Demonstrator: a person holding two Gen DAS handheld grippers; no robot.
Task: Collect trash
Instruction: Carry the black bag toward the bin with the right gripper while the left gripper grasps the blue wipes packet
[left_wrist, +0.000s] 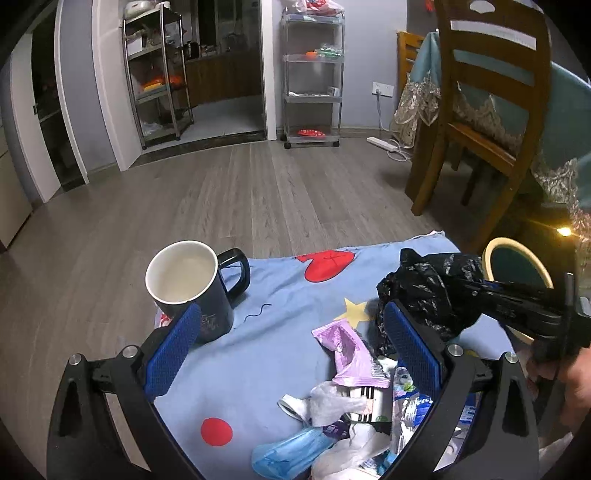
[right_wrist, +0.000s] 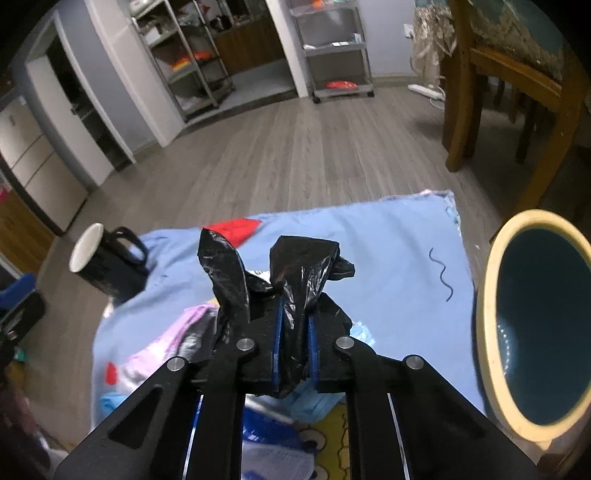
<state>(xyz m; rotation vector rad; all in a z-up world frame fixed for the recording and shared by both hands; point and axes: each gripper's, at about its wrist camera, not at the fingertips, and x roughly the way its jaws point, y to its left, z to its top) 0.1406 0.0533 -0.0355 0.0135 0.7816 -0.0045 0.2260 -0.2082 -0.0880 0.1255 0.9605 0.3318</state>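
Note:
In the right wrist view my right gripper (right_wrist: 294, 315) is shut on a crumpled black plastic bag (right_wrist: 295, 266), whose two ends stick up past the blue pads. The left wrist view shows the same bag (left_wrist: 421, 291) with the right gripper (left_wrist: 452, 284) reaching in from the right. My left gripper (left_wrist: 291, 343) is open and hovers over a pile of trash on a blue cloth (left_wrist: 280, 295). The pile includes a purple wrapper (left_wrist: 347, 350), white tissue (left_wrist: 332, 402) and a blue face mask (left_wrist: 288, 450). Nothing touches the left pads.
A black mug (left_wrist: 192, 284) with a white inside stands at the cloth's left edge, by the left finger. A round bin with a yellow rim (right_wrist: 491, 295) sits at the cloth's right. A wooden chair (left_wrist: 480, 129) stands behind. Grey wooden floor surrounds the cloth.

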